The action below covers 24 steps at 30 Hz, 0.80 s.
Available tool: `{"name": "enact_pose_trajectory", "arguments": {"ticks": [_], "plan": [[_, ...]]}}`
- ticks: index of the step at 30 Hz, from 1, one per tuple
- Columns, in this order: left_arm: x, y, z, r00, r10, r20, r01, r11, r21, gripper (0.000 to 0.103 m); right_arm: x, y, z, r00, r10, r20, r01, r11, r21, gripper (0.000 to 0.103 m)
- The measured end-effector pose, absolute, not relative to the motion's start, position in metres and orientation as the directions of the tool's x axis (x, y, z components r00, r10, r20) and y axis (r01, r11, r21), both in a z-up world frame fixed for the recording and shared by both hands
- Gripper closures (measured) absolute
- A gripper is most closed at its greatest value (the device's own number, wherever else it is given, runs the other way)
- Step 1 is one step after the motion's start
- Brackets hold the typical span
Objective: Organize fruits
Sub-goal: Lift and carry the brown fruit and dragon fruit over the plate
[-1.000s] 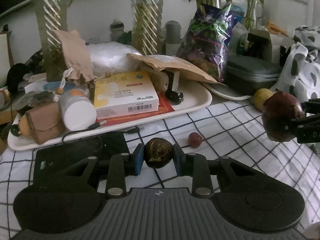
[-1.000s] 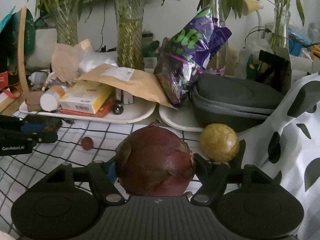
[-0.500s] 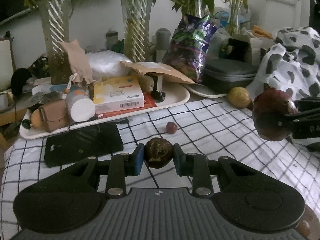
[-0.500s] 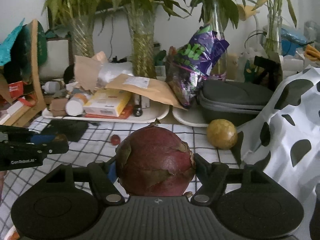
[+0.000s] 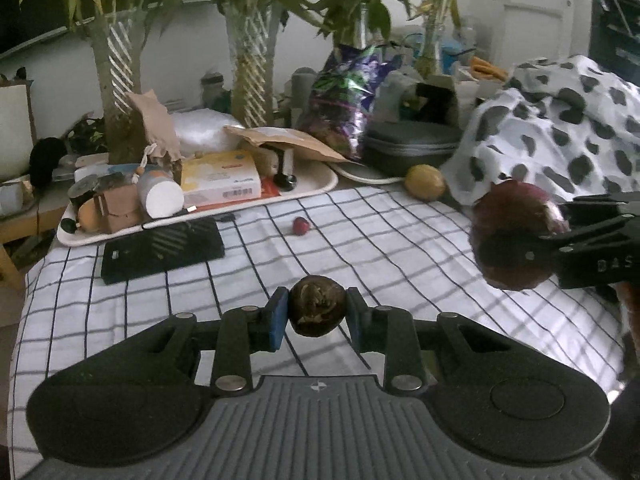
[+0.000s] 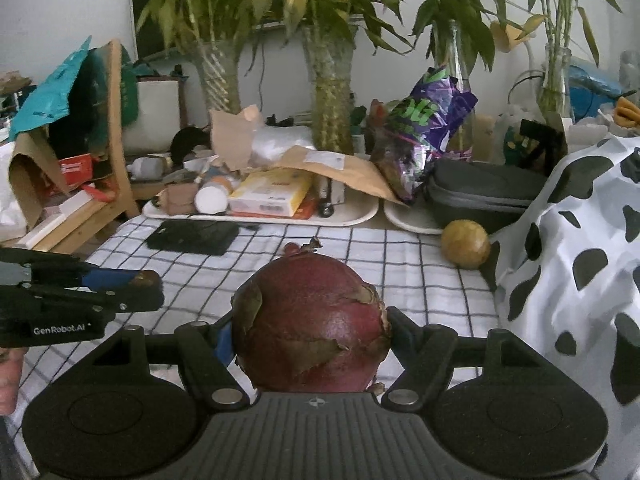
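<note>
My left gripper (image 5: pixel 318 312) is shut on a small dark brown fruit (image 5: pixel 317 311) and holds it above the checked cloth (image 5: pixel 380 248). My right gripper (image 6: pixel 310 332) is shut on a big dark red fruit (image 6: pixel 310 326), also held above the cloth; it shows at the right of the left wrist view (image 5: pixel 514 236). A small red fruit (image 5: pixel 301 225) lies on the cloth ahead. A round yellow fruit (image 5: pixel 425 182) rests at the cloth's far right edge, also in the right wrist view (image 6: pixel 465 244). The left gripper shows at the left of the right wrist view (image 6: pixel 140 292).
A white tray (image 5: pixel 320 186) piled with boxes, a bottle and paper stands at the back. A black flat device (image 5: pixel 160 248) lies on the cloth before it. A grey case (image 6: pixel 480 192), a purple bag (image 6: pixel 424 128), plant vases and a spotted cloth (image 6: pixel 580 240) crowd the back and right.
Both grippers have pulled back and up from the tray with their fruits still held. More of the checked cloth shows ahead.
</note>
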State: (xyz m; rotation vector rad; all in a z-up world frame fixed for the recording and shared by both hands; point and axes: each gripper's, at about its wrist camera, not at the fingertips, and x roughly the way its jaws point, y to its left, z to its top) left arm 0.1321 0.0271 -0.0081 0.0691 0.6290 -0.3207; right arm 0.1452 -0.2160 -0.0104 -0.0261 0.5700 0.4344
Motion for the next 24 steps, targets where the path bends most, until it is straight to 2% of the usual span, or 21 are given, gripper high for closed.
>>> {"name": "enact_pose_trajectory", "arguments": {"ticks": [11,24], "plan": [[0.078,0.013,-0.007,0.735,-0.325,-0.595,0.367,0.929,-0.054,0.074,0.087,-0.214,-0.010,0.731,0.414,-0.543,-0.442,0.893,0.085,0.028],[0.045,-0.008,-0.013,0.656,-0.403,-0.638,0.464,0.882,-0.080,0.074,0.043,-0.209,-0.023,0.671,0.416,-0.614,-0.473,0.878,0.077,0.028]]}}
